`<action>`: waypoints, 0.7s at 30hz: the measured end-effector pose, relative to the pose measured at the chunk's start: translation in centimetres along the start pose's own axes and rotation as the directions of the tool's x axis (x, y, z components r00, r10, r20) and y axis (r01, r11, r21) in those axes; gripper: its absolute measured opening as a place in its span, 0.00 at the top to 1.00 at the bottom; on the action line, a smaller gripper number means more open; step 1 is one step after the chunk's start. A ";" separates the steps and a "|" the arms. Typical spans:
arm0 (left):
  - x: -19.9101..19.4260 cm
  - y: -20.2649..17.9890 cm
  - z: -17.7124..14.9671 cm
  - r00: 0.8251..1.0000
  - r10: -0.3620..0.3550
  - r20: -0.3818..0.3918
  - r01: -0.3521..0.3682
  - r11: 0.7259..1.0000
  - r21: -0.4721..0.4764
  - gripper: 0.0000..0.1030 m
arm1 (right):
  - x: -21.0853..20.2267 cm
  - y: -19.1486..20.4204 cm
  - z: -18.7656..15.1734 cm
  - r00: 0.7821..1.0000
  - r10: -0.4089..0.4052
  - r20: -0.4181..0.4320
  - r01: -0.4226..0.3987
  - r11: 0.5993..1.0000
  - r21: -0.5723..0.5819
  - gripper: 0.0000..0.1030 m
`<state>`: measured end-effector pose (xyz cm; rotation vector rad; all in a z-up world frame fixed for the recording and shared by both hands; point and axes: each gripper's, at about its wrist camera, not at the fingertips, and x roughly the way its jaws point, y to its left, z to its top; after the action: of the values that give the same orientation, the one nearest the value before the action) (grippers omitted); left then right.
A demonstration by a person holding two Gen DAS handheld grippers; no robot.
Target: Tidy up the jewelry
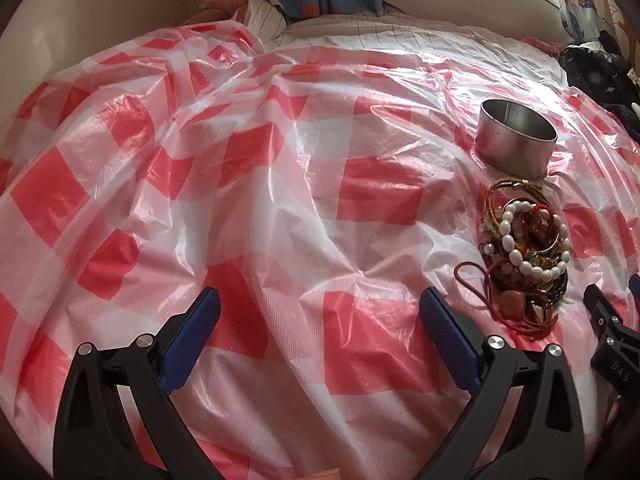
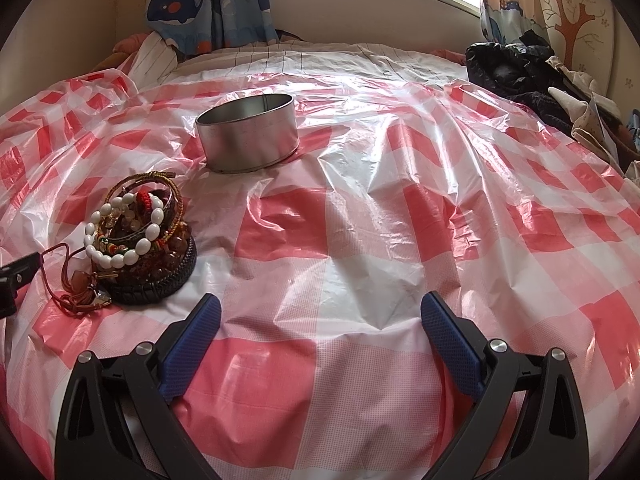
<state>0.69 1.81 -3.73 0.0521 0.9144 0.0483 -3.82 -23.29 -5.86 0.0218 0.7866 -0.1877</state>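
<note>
A plastic sheet lies spread over the bed. On the sheet stands a tin. Near the tin, on its camera-ward left side, sits a heap of bracelets. Well to the right of the tin, at the bed's edge, lies a pile of clothes. Behind the tin hangs a curtain.

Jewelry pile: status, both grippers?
Left gripper and right gripper: jaws open, holding nothing. Jewelry pile untouched on checkered sheet, metal tin beyond it, open. Nothing in the way.
</note>
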 end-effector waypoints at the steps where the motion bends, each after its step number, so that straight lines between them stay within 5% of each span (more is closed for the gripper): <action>1: 0.2 0.2 -0.3 1.000 -0.001 -0.006 0.001 1.000 -0.010 0.07 | 0.0 0.1 0.1 1.000 0.000 -0.001 0.000 1.000 0.000 0.07; 21: 1.0 -0.2 -1.5 1.000 0.008 0.022 -0.007 1.000 -0.027 0.07 | 0.7 0.0 0.3 0.999 0.009 -0.032 -0.009 1.000 0.001 0.07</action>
<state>0.09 1.68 -5.41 0.0312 0.8913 0.0668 -3.15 -23.45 -6.12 0.0294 0.8185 -0.1791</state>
